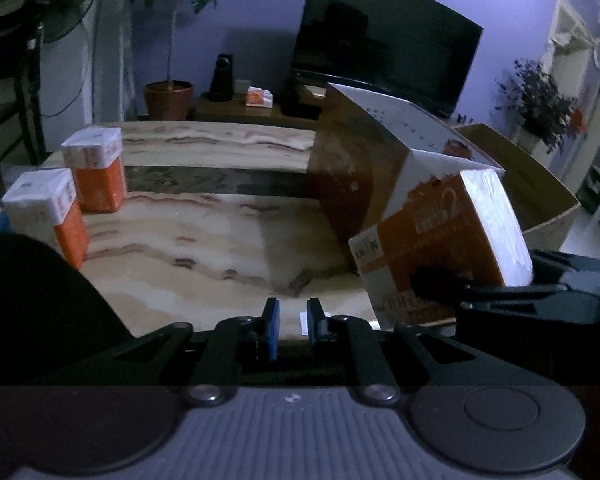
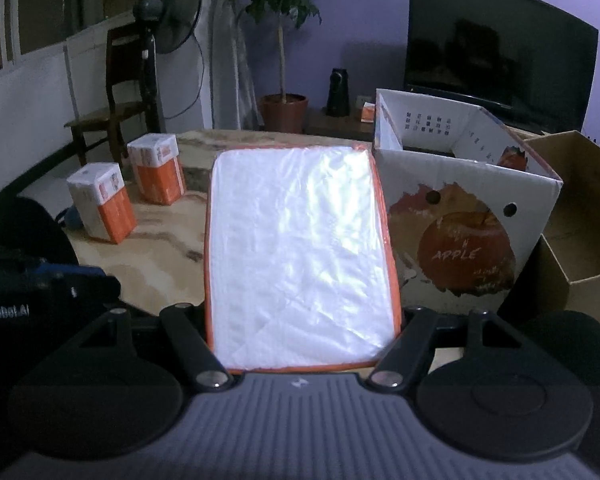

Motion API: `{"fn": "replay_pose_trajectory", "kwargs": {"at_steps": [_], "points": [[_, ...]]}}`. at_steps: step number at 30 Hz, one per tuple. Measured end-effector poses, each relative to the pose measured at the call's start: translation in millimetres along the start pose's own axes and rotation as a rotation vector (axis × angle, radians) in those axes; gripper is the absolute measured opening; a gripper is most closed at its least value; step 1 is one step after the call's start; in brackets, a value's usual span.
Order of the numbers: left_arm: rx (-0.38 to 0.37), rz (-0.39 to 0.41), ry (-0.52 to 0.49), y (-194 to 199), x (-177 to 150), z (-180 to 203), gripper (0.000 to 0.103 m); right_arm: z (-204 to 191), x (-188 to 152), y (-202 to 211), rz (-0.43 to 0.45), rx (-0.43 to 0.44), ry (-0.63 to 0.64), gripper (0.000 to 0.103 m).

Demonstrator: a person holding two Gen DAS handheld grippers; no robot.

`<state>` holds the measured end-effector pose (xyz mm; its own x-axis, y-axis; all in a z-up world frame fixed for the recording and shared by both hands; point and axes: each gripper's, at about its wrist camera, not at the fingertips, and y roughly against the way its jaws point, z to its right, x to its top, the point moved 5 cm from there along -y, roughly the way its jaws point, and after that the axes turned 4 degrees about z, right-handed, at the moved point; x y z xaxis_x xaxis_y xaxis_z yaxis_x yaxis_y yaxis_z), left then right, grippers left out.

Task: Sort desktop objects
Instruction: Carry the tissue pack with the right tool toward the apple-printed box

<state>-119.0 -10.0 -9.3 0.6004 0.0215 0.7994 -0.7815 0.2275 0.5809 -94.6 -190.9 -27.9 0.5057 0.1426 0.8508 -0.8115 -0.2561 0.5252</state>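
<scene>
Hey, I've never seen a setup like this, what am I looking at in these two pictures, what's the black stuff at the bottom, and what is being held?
No robot arm here: a person holds a two-finger gripper in each hand, with a camera on each looking forward along the fingers. The black parts are those grippers. The left gripper holds nothing, its fingers a little apart. The right gripper clamps an orange-and-white tissue pack. On the wooden table stand two more packs, an open apple carton and, beside it, a plain brown box.

Dim, bluish fisheye views; glare on white wrapper (image 2: 300,248).
</scene>
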Motion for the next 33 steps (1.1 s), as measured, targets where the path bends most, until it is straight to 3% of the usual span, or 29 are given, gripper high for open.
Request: {"fn": "replay_pose_trajectory", "kwargs": {"at_steps": [11,19,21,23,33], "points": [[0.017,-0.007,-0.003,-5,-1,-4,0.014,-12,1,-3,0.005,0.030,0.038,0.073],[0.022,-0.020,-0.031,-9,-3,0,0.015,-3,9,9,0.061,0.067,-0.021,0.073],[0.023,-0.024,-0.034,-9,-4,0,0.018,-3,9,11,0.065,0.069,-0.024,0.073],[0.024,-0.026,-0.037,-10,-4,0,0.028,-3,9,10,0.061,0.068,-0.026,0.073],[0.022,-0.031,-0.050,-11,-6,2,0.028,-3,11,11,0.063,0.068,-0.032,0.073]]}}
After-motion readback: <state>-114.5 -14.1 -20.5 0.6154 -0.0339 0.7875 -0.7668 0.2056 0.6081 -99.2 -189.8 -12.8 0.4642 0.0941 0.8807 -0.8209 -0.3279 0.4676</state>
